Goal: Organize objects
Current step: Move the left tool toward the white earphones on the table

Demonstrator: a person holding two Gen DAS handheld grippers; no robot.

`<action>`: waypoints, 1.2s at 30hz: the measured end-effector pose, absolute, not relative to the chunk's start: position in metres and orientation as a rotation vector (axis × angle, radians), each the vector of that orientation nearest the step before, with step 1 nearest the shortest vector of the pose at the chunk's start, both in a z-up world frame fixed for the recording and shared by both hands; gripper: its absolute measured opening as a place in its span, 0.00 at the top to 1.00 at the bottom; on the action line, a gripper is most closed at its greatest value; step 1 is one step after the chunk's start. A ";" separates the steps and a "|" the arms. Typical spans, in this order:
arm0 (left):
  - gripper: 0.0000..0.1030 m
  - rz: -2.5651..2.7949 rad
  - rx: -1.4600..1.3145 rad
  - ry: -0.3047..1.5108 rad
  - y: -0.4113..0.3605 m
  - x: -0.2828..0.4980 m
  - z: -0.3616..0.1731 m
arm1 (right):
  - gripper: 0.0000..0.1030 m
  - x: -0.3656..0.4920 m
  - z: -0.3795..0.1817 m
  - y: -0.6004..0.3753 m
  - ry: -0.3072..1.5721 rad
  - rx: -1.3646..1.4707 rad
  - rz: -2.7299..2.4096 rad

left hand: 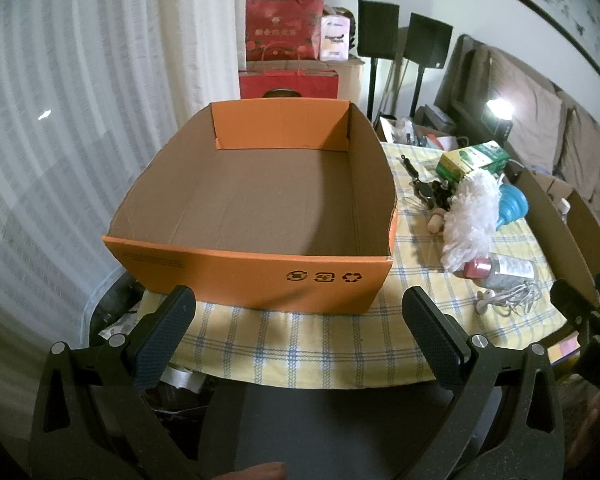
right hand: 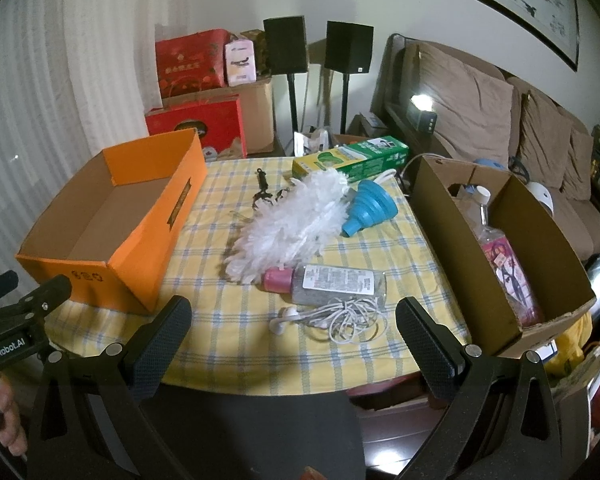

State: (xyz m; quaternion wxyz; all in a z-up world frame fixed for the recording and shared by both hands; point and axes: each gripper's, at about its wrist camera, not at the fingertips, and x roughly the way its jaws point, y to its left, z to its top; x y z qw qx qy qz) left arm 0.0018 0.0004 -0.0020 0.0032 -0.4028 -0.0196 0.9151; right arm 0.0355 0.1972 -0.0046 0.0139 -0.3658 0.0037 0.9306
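An empty orange cardboard box [left hand: 256, 280] [right hand: 140, 236] sits on the left of a yellow checked tablecloth [right hand: 228, 344]. My left gripper [left hand: 300, 304] hangs open just before its near wall, nothing between the fingers. Loose items lie mid-table: a white fluffy duster [right hand: 288, 224] [left hand: 468, 216], a clear bottle with a pink cap [right hand: 332, 286] [left hand: 500, 268], tangled white earphones [right hand: 340, 318] [left hand: 508, 298], a blue funnel [right hand: 370, 206], a green carton [right hand: 356, 158] [left hand: 474, 160] and dark metal clips [right hand: 264, 190]. My right gripper [right hand: 294, 316] is open, held before the earphones.
A brown open box [right hand: 452, 240] with a bottle and a pink packet [right hand: 508, 272] stands at the table's right. Behind are red gift bags [right hand: 192, 62], two black speakers on stands [right hand: 286, 44], a brown sofa [right hand: 500, 120] and a white curtain. The left gripper's body [right hand: 16, 320] shows at left.
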 end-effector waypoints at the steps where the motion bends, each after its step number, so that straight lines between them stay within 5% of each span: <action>1: 0.00 2.869 -1.263 -0.062 0.001 0.002 -0.002 | 0.00 0.035 -0.005 0.198 0.012 -1.139 2.897; 36: 0.00 2.484 -1.130 -0.008 0.078 0.006 -0.025 | 0.00 0.051 -0.033 0.301 0.179 -1.130 2.813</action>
